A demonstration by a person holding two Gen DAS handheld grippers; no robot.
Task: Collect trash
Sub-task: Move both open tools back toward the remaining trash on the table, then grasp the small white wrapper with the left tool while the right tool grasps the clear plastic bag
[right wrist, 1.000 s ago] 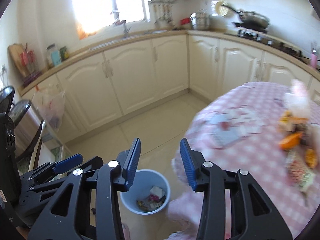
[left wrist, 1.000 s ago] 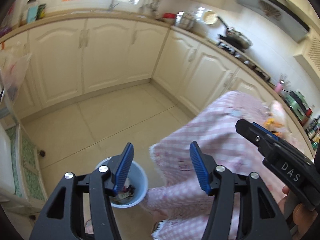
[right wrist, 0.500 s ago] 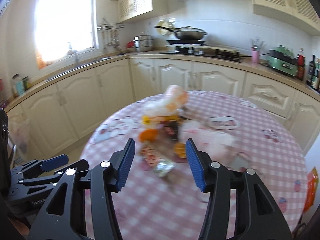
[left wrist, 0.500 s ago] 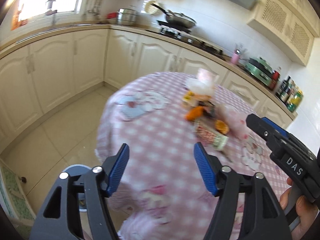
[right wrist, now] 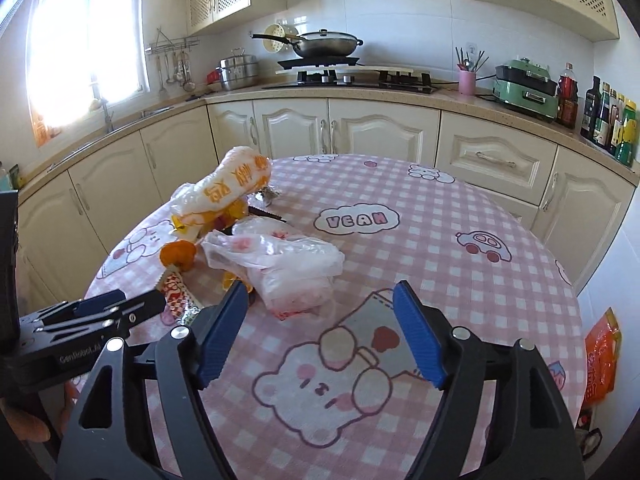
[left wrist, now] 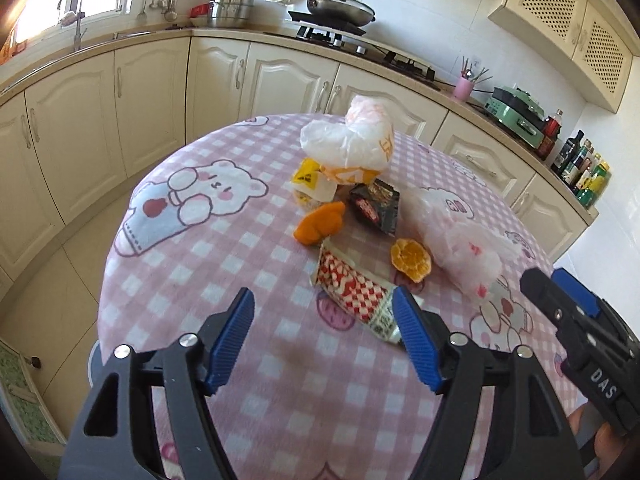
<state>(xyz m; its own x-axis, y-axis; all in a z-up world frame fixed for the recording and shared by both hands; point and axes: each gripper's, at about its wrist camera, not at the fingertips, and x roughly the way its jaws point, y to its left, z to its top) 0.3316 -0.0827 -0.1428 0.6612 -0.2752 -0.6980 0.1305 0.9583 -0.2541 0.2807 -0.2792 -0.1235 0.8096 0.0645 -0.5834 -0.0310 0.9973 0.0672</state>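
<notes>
A heap of trash lies on the round table with the pink checked cloth (left wrist: 192,264): a white and orange plastic bag (left wrist: 352,140), orange peels (left wrist: 320,224) (left wrist: 412,260), a dark wrapper (left wrist: 376,208), a red checked wrapper (left wrist: 352,288) and a clear crumpled bag (left wrist: 456,240). My left gripper (left wrist: 322,340) is open and empty, just short of the red checked wrapper. My right gripper (right wrist: 320,332) is open and empty, close in front of the clear bag (right wrist: 280,264). The white and orange bag also shows in the right wrist view (right wrist: 232,188).
Cream cabinets and a counter (right wrist: 360,92) with a stove, a pan (right wrist: 324,44), a pot and bottles curve behind the table. The rim of a blue bin (left wrist: 93,354) shows on the floor at the table's left edge. An orange packet (right wrist: 600,352) hangs at the right.
Both grippers have swung up from the blue bin on the floor to the table and now face the trash heap. Both stay open and empty.
</notes>
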